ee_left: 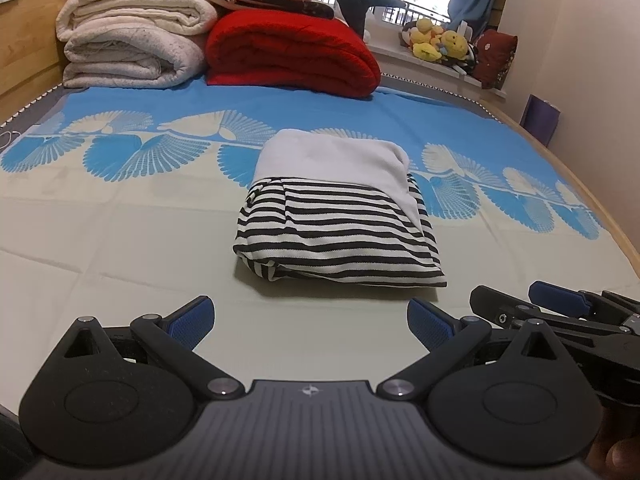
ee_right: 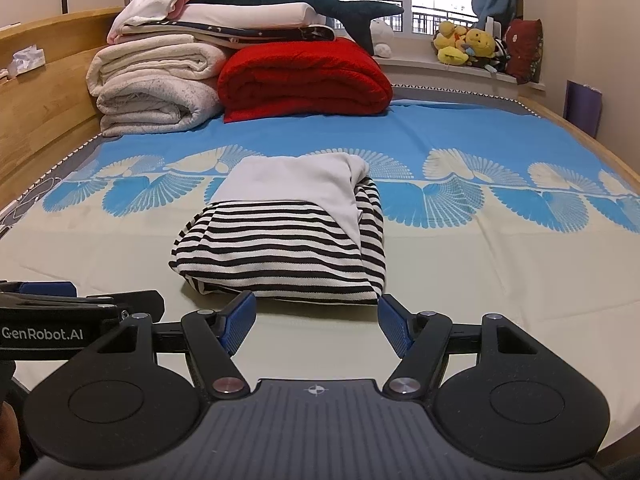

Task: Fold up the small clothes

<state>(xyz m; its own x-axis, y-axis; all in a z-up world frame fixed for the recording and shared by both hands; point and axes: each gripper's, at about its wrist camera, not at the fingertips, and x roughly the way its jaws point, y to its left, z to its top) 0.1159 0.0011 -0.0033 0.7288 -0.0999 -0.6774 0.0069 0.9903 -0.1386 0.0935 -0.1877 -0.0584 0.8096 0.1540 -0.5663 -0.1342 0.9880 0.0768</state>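
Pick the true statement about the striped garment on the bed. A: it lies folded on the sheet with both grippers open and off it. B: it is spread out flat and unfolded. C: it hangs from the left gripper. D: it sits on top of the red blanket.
A: the striped garment lies folded on the sheet, and the left gripper and right gripper are both open, holding nothing.

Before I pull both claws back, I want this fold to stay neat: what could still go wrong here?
1. The right claw sits open very close to the near edge of the folded black-and-white striped garment with a white panel; a careless move could snag that edge and undo the fold.
2. The striped layer bulges past the white panel on the right side, so it may slump open.
3. The open left claw and the right claw are close together and could bump.
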